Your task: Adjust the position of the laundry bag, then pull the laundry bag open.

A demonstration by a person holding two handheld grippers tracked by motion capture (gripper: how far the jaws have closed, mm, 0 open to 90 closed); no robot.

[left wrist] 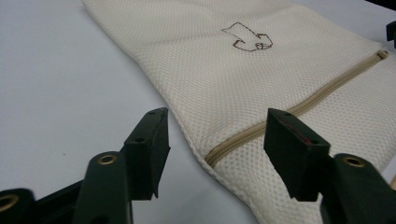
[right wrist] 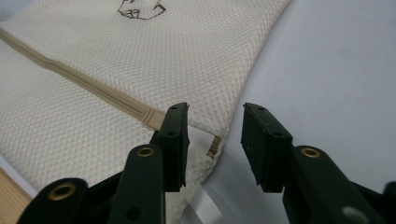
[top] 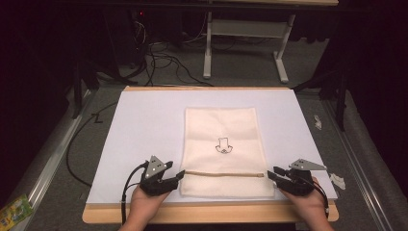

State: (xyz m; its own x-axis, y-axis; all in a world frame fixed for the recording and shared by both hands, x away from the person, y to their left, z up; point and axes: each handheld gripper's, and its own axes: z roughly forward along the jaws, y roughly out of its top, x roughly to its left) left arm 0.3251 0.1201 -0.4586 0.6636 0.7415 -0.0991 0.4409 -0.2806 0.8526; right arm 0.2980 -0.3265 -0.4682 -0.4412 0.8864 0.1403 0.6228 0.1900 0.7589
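Nothing on the mesh bag [top: 221,130] has been worked yet, as I judge it: its tan zipper [top: 223,173] runs shut from the left edge to the right, and the bag lies flat in the middle of the white sheet [top: 144,125] on the bench [top: 202,214], zipper end near me. All the handling is still to do.

My left hand-held gripper [top: 180,175] sits at the left end of the zipper with its jaws spread, the bag's edge lying between them but not pinched. My right hand-held gripper [top: 271,174] is at the right end, jaws also spread, straddling the corner where the zipper stops, holding nothing. Both hands rest low at the near edge of the bench, pointing inward toward each other.
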